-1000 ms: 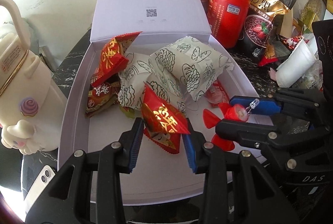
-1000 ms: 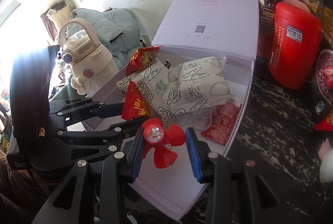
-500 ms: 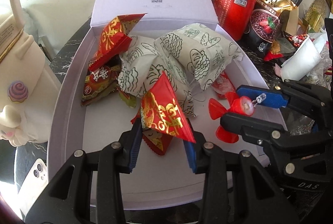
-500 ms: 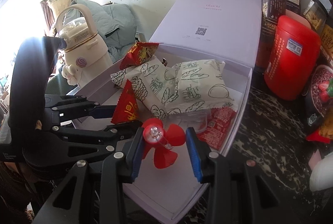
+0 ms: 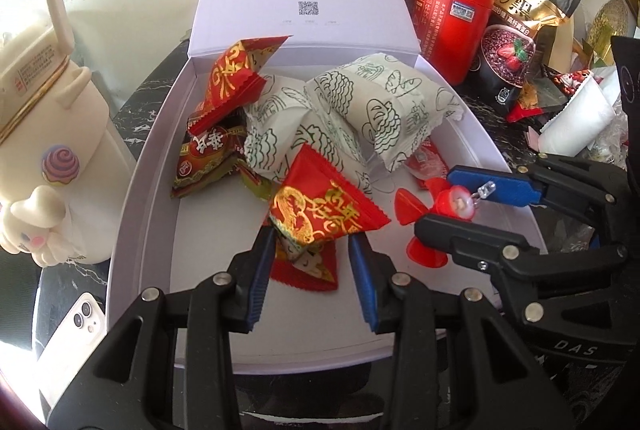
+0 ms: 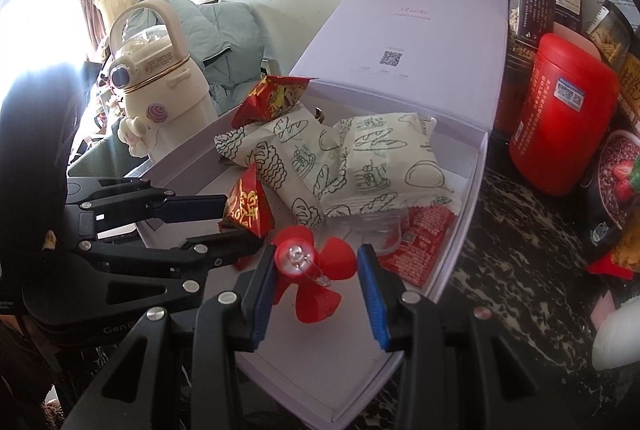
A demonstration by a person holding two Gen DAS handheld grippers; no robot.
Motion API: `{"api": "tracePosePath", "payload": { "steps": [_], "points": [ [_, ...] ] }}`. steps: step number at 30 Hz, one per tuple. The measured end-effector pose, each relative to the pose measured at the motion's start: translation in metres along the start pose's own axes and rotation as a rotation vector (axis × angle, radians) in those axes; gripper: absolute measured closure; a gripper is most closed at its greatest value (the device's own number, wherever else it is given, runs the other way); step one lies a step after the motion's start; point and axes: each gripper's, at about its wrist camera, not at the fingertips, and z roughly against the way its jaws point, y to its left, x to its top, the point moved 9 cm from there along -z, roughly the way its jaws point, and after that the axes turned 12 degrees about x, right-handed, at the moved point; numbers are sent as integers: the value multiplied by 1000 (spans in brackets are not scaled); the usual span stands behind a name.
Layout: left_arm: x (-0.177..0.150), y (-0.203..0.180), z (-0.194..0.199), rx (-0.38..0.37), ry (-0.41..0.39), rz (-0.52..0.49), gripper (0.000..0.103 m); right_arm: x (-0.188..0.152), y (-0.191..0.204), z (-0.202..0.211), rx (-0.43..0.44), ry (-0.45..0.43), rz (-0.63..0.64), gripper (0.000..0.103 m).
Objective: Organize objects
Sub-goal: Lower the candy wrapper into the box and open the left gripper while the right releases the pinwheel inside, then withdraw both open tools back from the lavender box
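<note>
Left wrist view: red packet (image 5: pixel 324 210), gold-printed, pinched in left claw (image 5: pixel 312 262).

Left tool (image 5: pixel 312 254): fingers part-spread, pointing forward over the box, a packet pinched between them.
Right tool (image 6: pixel 316 270): fingers part-spread, crossing in front of the left, gripping a small fan.

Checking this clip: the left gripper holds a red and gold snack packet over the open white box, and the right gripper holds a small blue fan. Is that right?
Not quite: the small fan in the right gripper is red, not blue; only the fingers' pads are blue, as the right wrist view shows. The rest stands: the left gripper holds the red and gold snack packet over the open white box.
</note>
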Motion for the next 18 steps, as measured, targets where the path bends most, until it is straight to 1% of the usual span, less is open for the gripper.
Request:
{"api": "tracePosePath", "payload": {
  "steps": [2, 4, 6, 9, 11, 15, 17, 18],
  "points": [
    [1, 0, 3, 5, -4, 4, 67, 1, 0, 1, 5, 3, -9, 61],
    [1, 1, 4, 4, -1, 15, 66, 2, -1, 4, 4, -2, -19, 55],
    [0, 3, 6, 1, 4, 30, 65, 3, 0, 9, 0, -9, -19, 53],
    [2, 8, 14, 10, -11, 56, 59, 5, 7, 20, -1, -25, -4, 53],
    [4, 12, 22, 16, -32, 67, 52, 8, 12, 27, -3, -36, 3, 53],
    [10, 19, 42, 37, -74, 82, 44, 16, 22, 44, -7, -67, 23, 47],
    [13, 21, 53, 44, -94, 87, 38, 19, 27, 53, -11, -80, 28, 46],
    [15, 22, 58, 45, -102, 91, 37, 22, 28, 57, -14, -87, 30, 46]
  ]
}}
